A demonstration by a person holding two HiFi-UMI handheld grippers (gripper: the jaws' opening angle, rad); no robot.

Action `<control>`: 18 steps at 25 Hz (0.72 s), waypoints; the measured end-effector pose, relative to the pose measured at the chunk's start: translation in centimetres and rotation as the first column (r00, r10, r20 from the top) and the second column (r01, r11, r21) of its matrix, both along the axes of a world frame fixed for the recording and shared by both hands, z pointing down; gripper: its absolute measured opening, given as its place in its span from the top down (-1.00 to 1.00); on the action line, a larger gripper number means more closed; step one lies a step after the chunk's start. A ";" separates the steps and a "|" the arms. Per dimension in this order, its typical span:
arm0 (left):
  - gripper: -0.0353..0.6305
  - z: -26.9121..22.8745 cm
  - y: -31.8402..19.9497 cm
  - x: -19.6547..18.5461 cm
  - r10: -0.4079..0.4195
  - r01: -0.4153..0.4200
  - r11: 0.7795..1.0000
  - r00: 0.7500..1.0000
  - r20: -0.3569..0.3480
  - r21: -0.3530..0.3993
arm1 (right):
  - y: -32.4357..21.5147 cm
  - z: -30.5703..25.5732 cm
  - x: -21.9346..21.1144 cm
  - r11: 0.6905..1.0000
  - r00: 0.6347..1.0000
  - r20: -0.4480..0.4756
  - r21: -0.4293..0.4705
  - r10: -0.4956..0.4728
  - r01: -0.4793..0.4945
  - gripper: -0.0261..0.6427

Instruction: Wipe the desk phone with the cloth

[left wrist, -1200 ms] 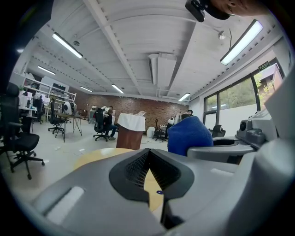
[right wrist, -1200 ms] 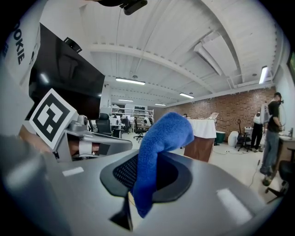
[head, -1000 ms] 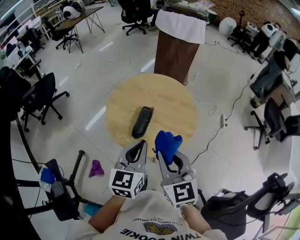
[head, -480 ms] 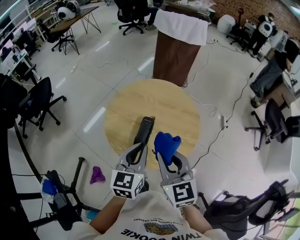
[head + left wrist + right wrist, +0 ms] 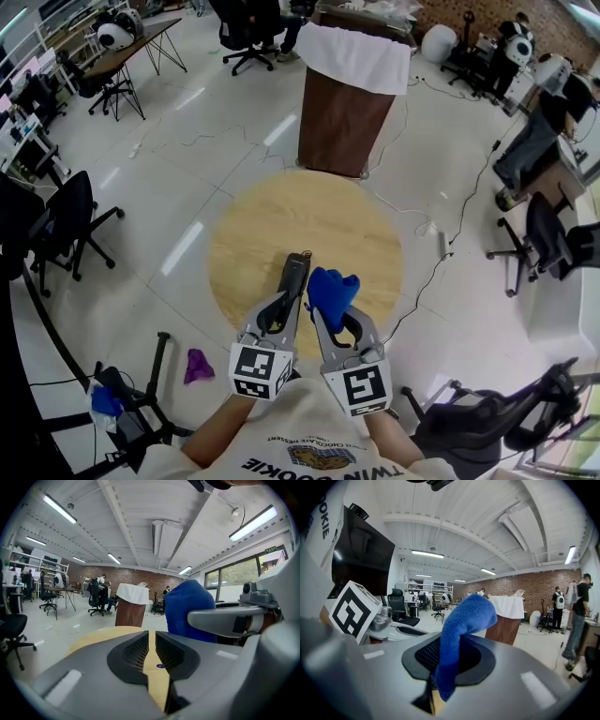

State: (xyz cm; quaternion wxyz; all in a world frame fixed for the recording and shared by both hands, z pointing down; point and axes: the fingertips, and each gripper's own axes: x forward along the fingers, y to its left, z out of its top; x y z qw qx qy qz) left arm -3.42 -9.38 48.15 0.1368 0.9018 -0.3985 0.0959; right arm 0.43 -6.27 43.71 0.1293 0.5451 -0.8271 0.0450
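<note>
A black desk phone handset (image 5: 295, 270) lies on the round wooden table (image 5: 281, 216), near its front edge. My left gripper (image 5: 289, 302) is over the phone's near end and hides it. Its jaws have just been opening and stand a narrow slit apart, with nothing between them in the left gripper view (image 5: 151, 644), only bare wood. My right gripper (image 5: 330, 306) is just right of the phone, shut on a bunched blue cloth (image 5: 333, 284). In the right gripper view (image 5: 447, 660) the blue cloth (image 5: 464, 620) sticks up from the jaws.
A brown pedestal with a white cover (image 5: 345, 103) stands beyond the table. A purple rag (image 5: 197, 364) lies on the floor at the left, near a black stand. Office chairs (image 5: 66, 220) are at left and right. A cable (image 5: 441, 244) runs across the floor at the right.
Both grippers have moved forward over the table. The left gripper's tips, short of the phone before, now cover its near end. The cloth stays in the right gripper.
</note>
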 end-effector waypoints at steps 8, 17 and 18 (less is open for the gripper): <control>0.75 0.7 -1.4 -0.3 0.033 -0.032 0.999 0.999 0.007 -0.019 | -1.5 0.1 -0.3 0.999 0.999 -0.009 -0.009 0.035 -0.035 0.73; 0.68 3.5 -2.8 0.1 0.045 -0.038 0.997 0.994 0.103 -0.071 | -2.4 0.5 0.9 0.998 0.998 0.006 -0.019 0.057 -0.057 0.73; 0.64 4.5 -3.1 0.1 0.050 -0.038 0.995 0.989 0.137 -0.091 | -2.5 0.7 1.1 0.998 0.998 0.011 -0.028 0.058 -0.058 0.73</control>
